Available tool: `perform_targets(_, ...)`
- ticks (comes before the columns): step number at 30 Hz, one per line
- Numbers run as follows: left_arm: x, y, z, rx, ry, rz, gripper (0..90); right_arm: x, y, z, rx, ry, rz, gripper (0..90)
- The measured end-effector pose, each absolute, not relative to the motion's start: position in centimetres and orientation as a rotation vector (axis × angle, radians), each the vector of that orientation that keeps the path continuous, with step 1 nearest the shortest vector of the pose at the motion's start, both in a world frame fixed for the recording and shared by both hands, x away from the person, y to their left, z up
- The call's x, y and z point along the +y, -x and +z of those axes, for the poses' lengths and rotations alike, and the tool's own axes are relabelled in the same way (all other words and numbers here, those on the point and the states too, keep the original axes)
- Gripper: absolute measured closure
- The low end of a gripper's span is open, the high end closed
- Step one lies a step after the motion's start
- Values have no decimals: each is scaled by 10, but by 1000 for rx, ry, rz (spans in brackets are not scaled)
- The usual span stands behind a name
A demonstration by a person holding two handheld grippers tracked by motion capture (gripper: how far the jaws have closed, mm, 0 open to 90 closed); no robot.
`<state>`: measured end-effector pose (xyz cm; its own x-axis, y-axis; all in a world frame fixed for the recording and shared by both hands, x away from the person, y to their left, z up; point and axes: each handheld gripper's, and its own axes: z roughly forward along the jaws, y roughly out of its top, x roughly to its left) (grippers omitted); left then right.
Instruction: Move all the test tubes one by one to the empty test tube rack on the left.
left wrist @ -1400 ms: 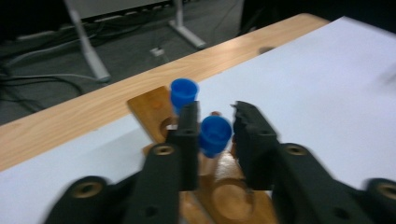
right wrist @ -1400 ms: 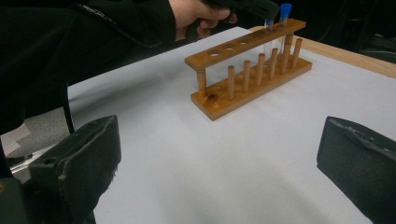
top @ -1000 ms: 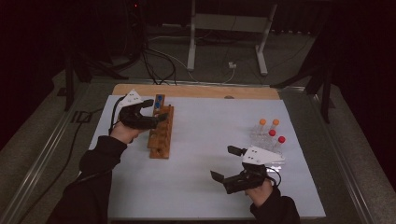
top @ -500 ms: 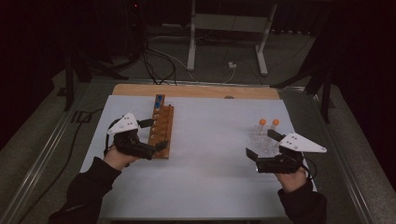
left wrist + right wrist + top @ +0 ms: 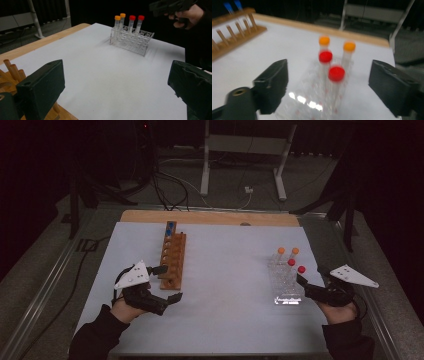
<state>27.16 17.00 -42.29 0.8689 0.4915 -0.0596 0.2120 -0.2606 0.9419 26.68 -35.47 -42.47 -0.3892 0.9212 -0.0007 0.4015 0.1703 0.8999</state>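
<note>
A wooden tube rack (image 5: 172, 260) lies lengthwise left of centre, with blue-capped tubes (image 5: 171, 226) at its far end. My left gripper (image 5: 167, 283) is open and empty, its jaws straddling the rack's near end. A clear plastic rack (image 5: 285, 285) at the right holds two orange-capped tubes (image 5: 281, 250) and two red-capped tubes (image 5: 301, 269). Just right of it, my right gripper (image 5: 306, 287) is open and empty, pointing at the rack. In the right gripper view the open gripper (image 5: 329, 77) frames the blurred red caps (image 5: 336, 73). The left gripper view looks between the wide jaws (image 5: 116, 75) across to the clear rack (image 5: 132, 40).
White paper (image 5: 230, 270) covers the table, with a wooden strip (image 5: 210, 217) along the far edge. A metal rail (image 5: 45, 285) runs along the left side. A table-leg frame (image 5: 242, 150) and cables (image 5: 165, 185) lie on the dark floor beyond.
My left gripper has pulled back along the wooden rack to its near end. My right gripper has swung from in front of the clear rack to its right side.
</note>
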Motion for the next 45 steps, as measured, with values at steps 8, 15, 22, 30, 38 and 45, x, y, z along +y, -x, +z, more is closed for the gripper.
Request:
perform_targets(8,169,-272,-432,544,-1866,274,20,-364,-284,-453,1952,-1336,1126,463)
perform_targets(15,170,-271,-434,547,-1858,272,20,-360,-293,-463,1994,-1332,1077,621)
perform_targets(22,171,-272,-435,549,-1861,270,20,-357,-297,-464,1992,-1319,1065,738)
perform_targets(30,171,-272,-435,552,-1861,270,20,-356,-293,-451,1960,-1274,1089,748)
perform_targets(38,172,-273,-433,552,-1857,267,20,-352,-278,-422,1896,-1182,1108,749)
perform_targets(45,169,-273,-430,546,-1850,252,20,-341,-265,-400,1884,-1100,1155,749)
